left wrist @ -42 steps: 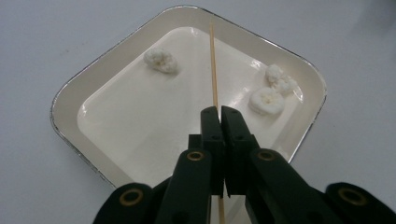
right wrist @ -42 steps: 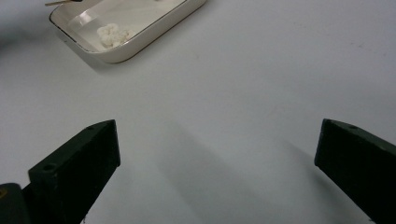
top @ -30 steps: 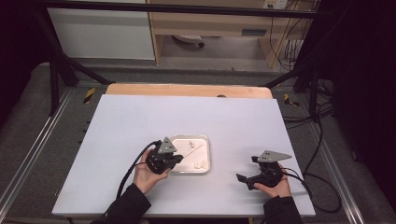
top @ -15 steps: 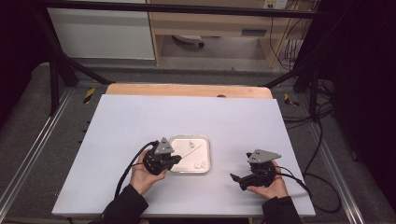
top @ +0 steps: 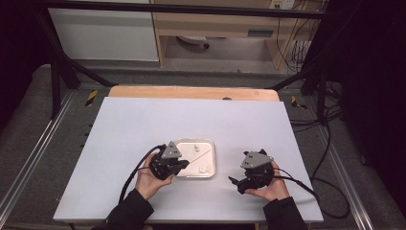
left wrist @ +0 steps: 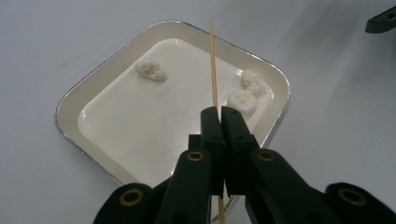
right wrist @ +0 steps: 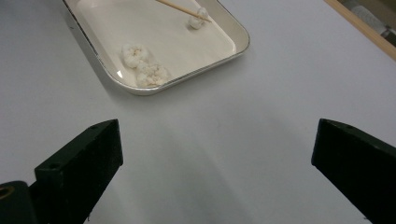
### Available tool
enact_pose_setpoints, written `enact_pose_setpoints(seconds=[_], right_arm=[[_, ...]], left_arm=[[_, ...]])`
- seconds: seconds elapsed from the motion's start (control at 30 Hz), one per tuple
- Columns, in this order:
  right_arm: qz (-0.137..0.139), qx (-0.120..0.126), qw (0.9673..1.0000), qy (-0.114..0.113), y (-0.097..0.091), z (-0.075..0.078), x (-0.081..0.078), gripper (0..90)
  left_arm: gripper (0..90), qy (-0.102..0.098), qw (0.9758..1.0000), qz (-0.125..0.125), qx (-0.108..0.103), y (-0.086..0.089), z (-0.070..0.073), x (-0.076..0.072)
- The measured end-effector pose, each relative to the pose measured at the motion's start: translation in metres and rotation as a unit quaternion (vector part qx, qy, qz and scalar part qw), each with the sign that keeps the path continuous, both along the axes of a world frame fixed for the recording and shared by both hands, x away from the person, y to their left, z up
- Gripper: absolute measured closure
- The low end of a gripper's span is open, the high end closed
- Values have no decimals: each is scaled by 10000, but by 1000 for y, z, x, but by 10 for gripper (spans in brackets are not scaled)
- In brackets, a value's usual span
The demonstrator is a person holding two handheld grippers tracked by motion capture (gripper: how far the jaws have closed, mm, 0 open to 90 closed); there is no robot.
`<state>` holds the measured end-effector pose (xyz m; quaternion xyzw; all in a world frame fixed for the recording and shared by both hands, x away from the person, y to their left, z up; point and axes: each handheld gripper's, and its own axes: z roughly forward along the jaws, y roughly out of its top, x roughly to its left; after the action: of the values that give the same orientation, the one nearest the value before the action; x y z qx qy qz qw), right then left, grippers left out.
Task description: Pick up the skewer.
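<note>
Skewer work seems to be the point here: a thin pale wooden skewer [top: 197, 156] lies out over a shallow rectangular white tray with a silvery rim [top: 211, 143], which sits on the pale grey tabletop [top: 143, 124] near its front edge. In the high view the left gripper [top: 178, 164] is at the tray's left side, while the right gripper [top: 236, 184] rests well apart to the right, probably kept clear so the stick has room.

From the left gripper view, the jaws are clamped together on the skewer [left wrist: 213, 65], which runs straight out along the line of the jaws above the tray [left wrist: 70, 100]. Holding it near its back end looks meant to give reach and aim. Its tip passes between a lone white puffy lump [left wrist: 150, 70] and a pair of similar lumps [left wrist: 246, 92] by the far wall.

From the right gripper view, the jaws stand wide apart with nothing between them, over bare tabletop. The tray's corner [right wrist: 243, 44] lies ahead, the pair of lumps [right wrist: 142, 63] near its rim, and the skewer's tip [right wrist: 184, 9] sits at the lone lump [right wrist: 197, 21]; contact is uncertain.
</note>
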<state>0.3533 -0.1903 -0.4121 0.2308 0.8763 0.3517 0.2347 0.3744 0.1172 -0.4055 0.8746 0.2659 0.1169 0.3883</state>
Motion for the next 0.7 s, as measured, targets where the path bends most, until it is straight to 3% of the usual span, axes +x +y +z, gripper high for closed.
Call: enact_pose_setpoints(seconds=[0.33,0.7], right_arm=[[247,-516,9981,-227,16,6,3,43],[519,-856,9940,-432,24,8,1,94]], left_arm=[[888,-32,9996,-256,59,-18,7,-1],[888,-7,9980,-601,182,-44,13,0]])
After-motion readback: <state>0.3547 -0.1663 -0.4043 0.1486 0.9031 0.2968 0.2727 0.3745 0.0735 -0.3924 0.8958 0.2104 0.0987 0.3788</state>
